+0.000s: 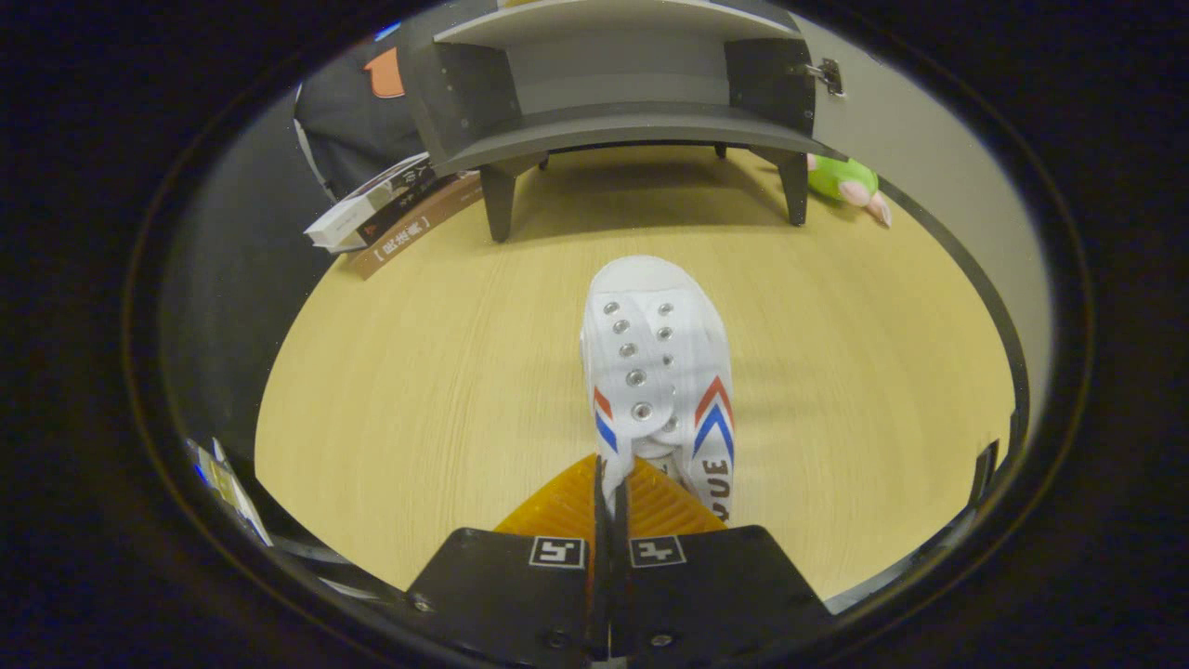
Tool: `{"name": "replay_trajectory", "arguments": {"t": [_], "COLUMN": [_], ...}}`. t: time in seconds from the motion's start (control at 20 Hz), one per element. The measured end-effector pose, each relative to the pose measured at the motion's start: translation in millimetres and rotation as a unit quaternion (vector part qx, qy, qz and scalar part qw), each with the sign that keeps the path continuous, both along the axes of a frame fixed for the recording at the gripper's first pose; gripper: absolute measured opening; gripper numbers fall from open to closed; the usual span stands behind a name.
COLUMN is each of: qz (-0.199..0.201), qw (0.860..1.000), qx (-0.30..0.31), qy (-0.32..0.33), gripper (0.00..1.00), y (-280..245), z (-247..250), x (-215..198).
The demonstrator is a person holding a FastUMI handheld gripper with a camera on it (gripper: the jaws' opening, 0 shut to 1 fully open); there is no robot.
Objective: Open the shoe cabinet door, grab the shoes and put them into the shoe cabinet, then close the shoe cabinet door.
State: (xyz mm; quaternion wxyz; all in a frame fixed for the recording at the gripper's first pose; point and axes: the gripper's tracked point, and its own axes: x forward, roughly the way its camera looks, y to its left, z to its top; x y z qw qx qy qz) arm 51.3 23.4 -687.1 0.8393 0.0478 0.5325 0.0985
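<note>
Item: one white canvas shoe (658, 372), laceless, metal eyelets in two rows, red and blue chevrons on each flank, toe cap pointing toward the shoe cabinet (613, 88). Position: on the desk (427, 400), well short of the cabinet, in line with its open front. Hold: the gripper (613, 497) has its jaws nearly together, clenched on a thin edge of the shoe's upper at the mouth, one finger either side of it; whether the sole is lifted or rests on the desk cannot be told. Cabinet: dark grey, on short legs, interior shelves exposed; its door (915, 163) stands swung open on the cabinet's right-hand side, a metal hinge (827, 74) visible where the door meets the carcass. Lower compartment appears vacant and wide enough for the shoe. Beside the cabinet: a stack of books (390, 214) off its left leg, at the desk's edge; a green plush toy (845, 181) just behind its right leg, against the door. Step in hand, by judgement: door-opening is done, the shoe is grasped, and carriage to the cabinet is the current step. Next move calls for raising the shoe clear of the desk, travelling forward toe-first, and clearing the lip of the lowest shelf before release; a grip on so narrow a fabric edge may let the shoe swing or slip, so a level, unhurried carry seems advisable.
</note>
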Motion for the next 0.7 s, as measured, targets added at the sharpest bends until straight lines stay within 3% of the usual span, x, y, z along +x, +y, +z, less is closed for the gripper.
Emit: {"name": "replay_trajectory", "arguments": {"t": [0.25, 0.7], "qz": [-0.011, 0.014], "qw": [1.000, 0.996], "qx": [0.021, 0.046], "qy": [-0.012, -0.071], "gripper": [0.04, 0.04], "y": [-6, -20], "z": [6, 60], "x": [-3, -10]}}
